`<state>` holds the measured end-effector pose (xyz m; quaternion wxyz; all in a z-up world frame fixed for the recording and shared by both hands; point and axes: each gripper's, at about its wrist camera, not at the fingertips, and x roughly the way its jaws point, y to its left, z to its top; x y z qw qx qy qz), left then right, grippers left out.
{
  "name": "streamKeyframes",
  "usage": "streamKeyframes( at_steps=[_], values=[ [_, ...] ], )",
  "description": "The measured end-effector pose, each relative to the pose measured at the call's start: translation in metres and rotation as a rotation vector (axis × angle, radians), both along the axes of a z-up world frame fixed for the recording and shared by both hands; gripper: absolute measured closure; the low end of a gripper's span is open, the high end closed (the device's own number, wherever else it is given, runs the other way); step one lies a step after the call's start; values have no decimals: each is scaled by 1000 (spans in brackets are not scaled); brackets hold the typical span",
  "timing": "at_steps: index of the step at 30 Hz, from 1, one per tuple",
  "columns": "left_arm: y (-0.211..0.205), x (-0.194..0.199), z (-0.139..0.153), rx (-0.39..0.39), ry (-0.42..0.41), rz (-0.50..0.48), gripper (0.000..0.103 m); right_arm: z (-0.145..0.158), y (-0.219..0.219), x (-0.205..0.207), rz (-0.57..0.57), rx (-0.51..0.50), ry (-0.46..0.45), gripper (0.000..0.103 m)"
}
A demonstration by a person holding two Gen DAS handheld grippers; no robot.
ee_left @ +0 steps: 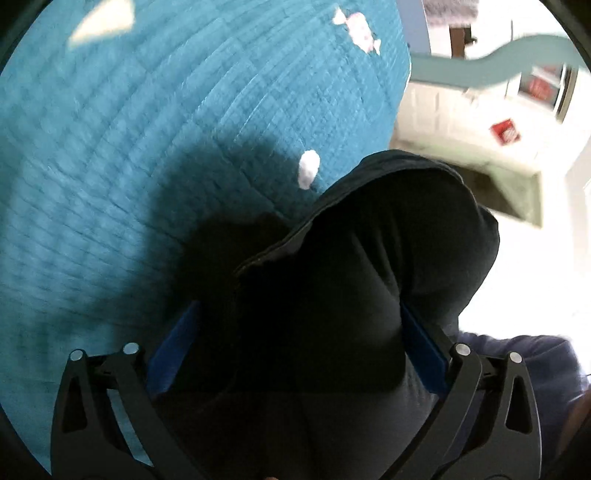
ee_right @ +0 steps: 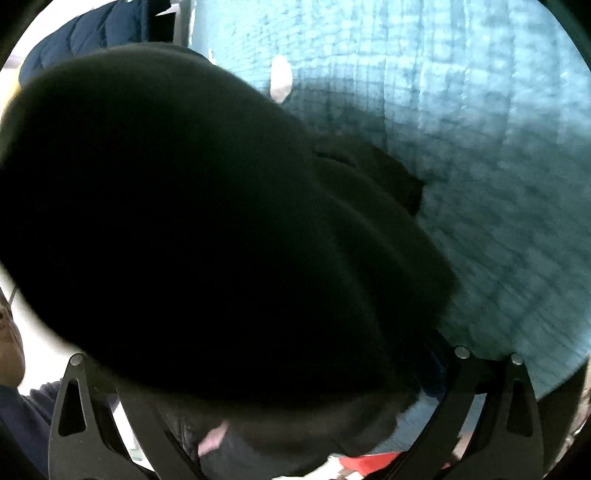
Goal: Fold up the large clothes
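A large black garment (ee_left: 369, 258) hangs bunched over my left gripper (ee_left: 295, 332), above the teal quilted bed (ee_left: 110, 147). The blue finger pads (ee_left: 421, 350) stand wide apart with the cloth piled between and over them, so I cannot tell whether they grip it. In the right wrist view the same black garment (ee_right: 184, 221) covers most of the frame and hides my right gripper's (ee_right: 295, 362) fingers. The teal bed (ee_right: 480, 147) lies beyond it.
White patches (ee_left: 309, 168) mark the quilt. Past the bed's right edge are a white floor (ee_left: 535, 258), a white cabinet (ee_left: 461, 122) and a red item (ee_left: 505, 131). A dark blue puffy jacket (ee_right: 92, 33) lies at the upper left of the right wrist view.
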<state>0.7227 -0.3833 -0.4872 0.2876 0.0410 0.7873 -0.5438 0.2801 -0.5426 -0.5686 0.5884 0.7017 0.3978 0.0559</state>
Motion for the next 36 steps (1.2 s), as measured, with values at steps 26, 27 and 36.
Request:
streamKeyframes(
  at_steps=[26, 27, 36],
  values=[
    [-49, 26, 100, -252, -26, 134, 4, 81, -133, 27, -28, -98, -260, 29],
    [-60, 29, 110, -274, -43, 139, 4, 87, -150, 30, -36, -119, -280, 29],
    [-175, 75, 125, -165, -364, 251, 3, 13, -293, 74, -56, -249, -79, 23]
  ],
)
